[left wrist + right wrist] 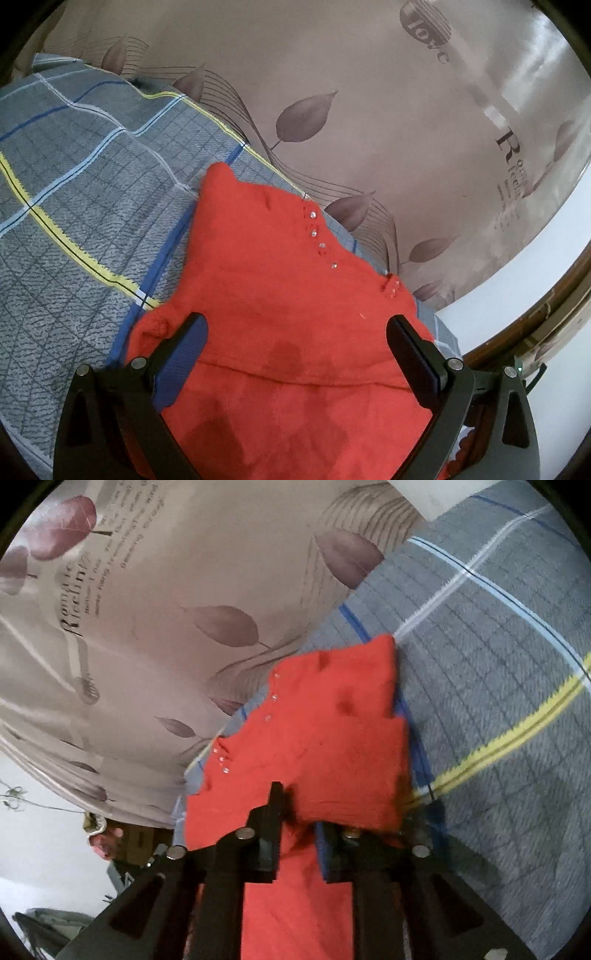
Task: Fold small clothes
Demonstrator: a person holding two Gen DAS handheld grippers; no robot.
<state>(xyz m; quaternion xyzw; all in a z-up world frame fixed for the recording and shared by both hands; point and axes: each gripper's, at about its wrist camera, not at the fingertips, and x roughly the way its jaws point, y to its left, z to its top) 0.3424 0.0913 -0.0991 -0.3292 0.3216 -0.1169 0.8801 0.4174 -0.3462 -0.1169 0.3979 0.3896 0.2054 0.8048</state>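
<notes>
A small red garment (280,266) with a row of clear beads lies on a grey plaid blanket (74,192). My left gripper (295,321) hovers low over its near part, wide open, one finger at each side edge of the cloth and nothing pinched. In the right wrist view the same red garment (332,746) shows a folded layer on top. My right gripper (299,819) has its jaws close together with a bunch of the red cloth between them; the folded edge drapes over the right finger and hides its tip.
The plaid blanket (498,672) lies on a taupe leaf-print sheet (369,110) with lettering. The red garment sits close to the blanket's edge beside that sheet. A brown wooden edge (535,317) and a white surface (517,266) lie beyond.
</notes>
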